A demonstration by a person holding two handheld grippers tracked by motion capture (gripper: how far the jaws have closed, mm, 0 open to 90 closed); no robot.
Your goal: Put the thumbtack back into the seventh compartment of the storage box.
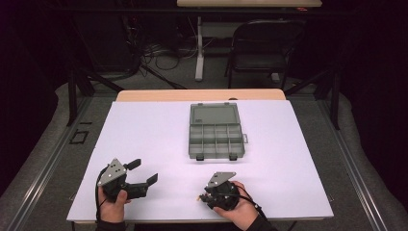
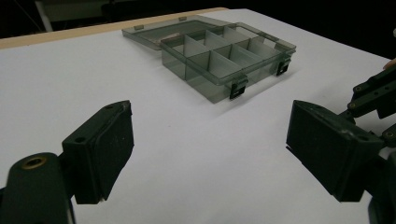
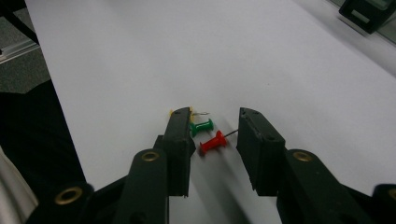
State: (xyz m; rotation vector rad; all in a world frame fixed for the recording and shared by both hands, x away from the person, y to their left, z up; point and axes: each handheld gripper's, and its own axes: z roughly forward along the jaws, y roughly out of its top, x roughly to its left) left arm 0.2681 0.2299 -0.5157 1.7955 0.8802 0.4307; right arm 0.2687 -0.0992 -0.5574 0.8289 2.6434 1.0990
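Two grippers work over a broad white desk, whose far middle carries a smoky translucent plastic compartment box with its lid laid open toward the far side and two dark latches on the near wall. Its dividers look empty as far as the left gripper view lets one judge.

At the near left, the left gripper is held just above the desk with its black fingers spread wide and nothing between them, aimed toward the box.

At the near right, the right gripper points down at the desk, its fingers partly closed around a small cluster of plastic push pins: a red push pin and a green push pin lie between the pads, untouched yet, while a yellow push pin peeks out beyond the left finger tip.

Judging from this, the risk is a muddled grasp: the closing pads could catch both red and green at once, or squeeze a round barrel so that it rolls or flicks away across the smooth surface. The yellow one may be nudged aside by the finger.

No brand, label or readable writing shows on anything.
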